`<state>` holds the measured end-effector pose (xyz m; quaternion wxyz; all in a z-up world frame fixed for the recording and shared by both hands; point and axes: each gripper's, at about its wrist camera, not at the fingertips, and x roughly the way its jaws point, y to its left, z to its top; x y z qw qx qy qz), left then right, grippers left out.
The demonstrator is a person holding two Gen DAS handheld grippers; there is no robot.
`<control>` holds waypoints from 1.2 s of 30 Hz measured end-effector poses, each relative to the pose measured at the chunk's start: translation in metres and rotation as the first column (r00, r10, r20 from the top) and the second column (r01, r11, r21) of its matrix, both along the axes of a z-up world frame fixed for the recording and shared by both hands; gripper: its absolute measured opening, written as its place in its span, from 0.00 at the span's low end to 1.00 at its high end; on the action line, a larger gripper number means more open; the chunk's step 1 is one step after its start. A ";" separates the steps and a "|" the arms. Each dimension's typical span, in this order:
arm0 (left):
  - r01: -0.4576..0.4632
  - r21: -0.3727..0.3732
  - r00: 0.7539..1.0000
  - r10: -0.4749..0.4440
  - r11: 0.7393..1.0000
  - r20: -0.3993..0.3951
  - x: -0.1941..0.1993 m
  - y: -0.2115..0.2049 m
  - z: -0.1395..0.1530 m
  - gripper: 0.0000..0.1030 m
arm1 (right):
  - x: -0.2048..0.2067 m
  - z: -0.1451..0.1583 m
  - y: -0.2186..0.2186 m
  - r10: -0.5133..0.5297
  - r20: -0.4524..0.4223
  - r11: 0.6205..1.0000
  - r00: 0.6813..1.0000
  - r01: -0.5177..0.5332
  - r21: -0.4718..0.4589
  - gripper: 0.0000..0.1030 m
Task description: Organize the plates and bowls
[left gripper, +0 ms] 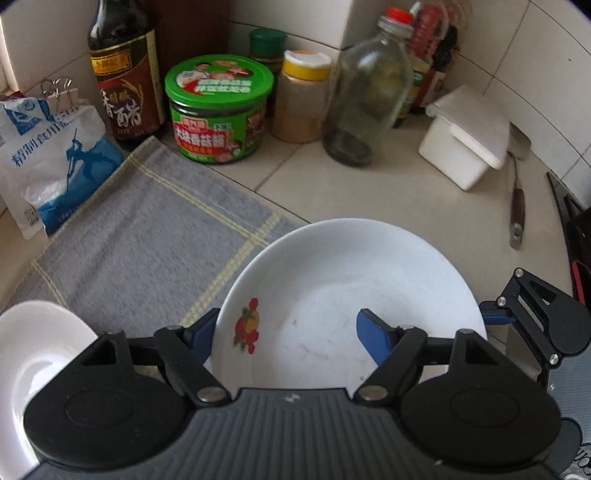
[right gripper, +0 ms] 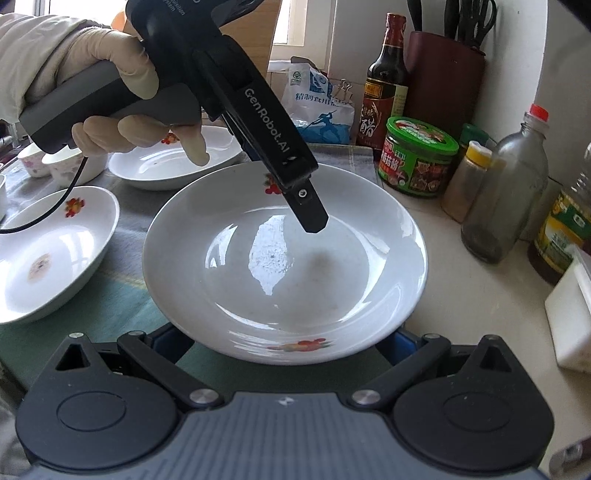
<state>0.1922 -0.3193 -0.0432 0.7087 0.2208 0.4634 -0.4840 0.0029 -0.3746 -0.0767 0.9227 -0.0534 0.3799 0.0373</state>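
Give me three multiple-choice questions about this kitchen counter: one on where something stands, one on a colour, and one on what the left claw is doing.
1. Where does the green-lidded jar stand?
A) on a shelf
B) between the dark bottle and the yellow-capped jar
C) inside a bowl

2. What colour is the cap of the clear glass bottle?
A) blue
B) red
C) black

3. The left claw is:
A) shut on the rim of the plate
B) open, holding nothing
C) shut on a spoon

Answers: B, those two flank it. B, the cap shows red in both views. A, one finger lies inside the plate and the other outside its rim.
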 end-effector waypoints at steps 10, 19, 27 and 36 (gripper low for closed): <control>-0.010 0.001 1.000 0.010 1.000 -0.002 0.021 -0.009 -0.010 0.76 | 0.024 -0.007 -0.015 0.005 -0.017 1.000 1.000 -0.004 0.031 1.00; -0.016 -0.014 1.000 0.016 1.000 -0.006 0.029 -0.012 -0.017 0.76 | 0.032 -0.011 -0.021 -0.017 -0.030 0.998 0.999 0.019 0.054 1.00; -0.023 -0.022 1.000 0.023 0.999 -0.010 0.031 -0.011 -0.021 0.78 | 0.033 -0.011 -0.018 -0.028 -0.034 0.999 0.999 0.029 0.031 1.00; -0.045 -0.086 0.994 0.053 0.995 0.093 0.012 0.013 0.018 0.84 | 0.009 0.003 -0.019 -0.090 -0.040 0.995 0.995 0.092 0.031 1.00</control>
